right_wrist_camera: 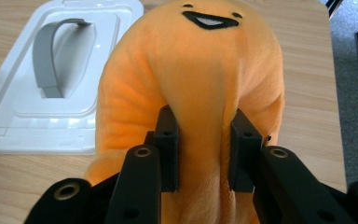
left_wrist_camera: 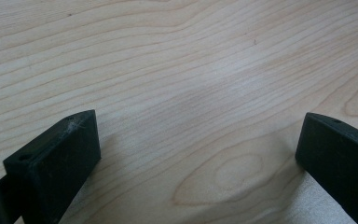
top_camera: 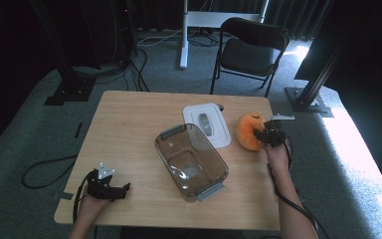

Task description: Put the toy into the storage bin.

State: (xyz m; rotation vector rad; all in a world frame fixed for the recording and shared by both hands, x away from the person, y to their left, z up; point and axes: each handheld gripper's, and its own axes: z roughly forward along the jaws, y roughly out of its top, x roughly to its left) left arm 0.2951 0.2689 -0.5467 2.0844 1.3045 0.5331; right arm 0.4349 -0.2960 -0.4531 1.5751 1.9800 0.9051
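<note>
While the person's right forearm reaches up along the right side of the pale wooden worktop (top_camera: 129, 114), the right gripper (right_wrist_camera: 207, 154) is clamped on a fold of the soft orange plush toy with a stitched black smile (right_wrist_camera: 191, 70), its two black jaws pinching the fabric between them. Seen from the high view, that gripper (top_camera: 267, 135) points toward the far side, and the plush toy (top_camera: 249, 130) sits near the worktop's right edge, just right of the flat white plastic lid with a grey handle (top_camera: 207, 124). Between the two hands lies the clear, smoky-tinted rectangular plastic container with grey end clips (top_camera: 191, 161), open-topped and set at a slant, its far corner touching or overlapping the lid's near edge. Bare wood lies left of the container, all the way to the far left corner. Near the front left corner, the left hand holds the left gripper (top_camera: 108, 188) low over the worktop, pointing right toward the container; in the left gripper view its jaws stand wide apart (left_wrist_camera: 198, 154) with only bare wood grain between them. A black folding chair (top_camera: 251, 50) stands on the grey carpet beyond the far edge.
</note>
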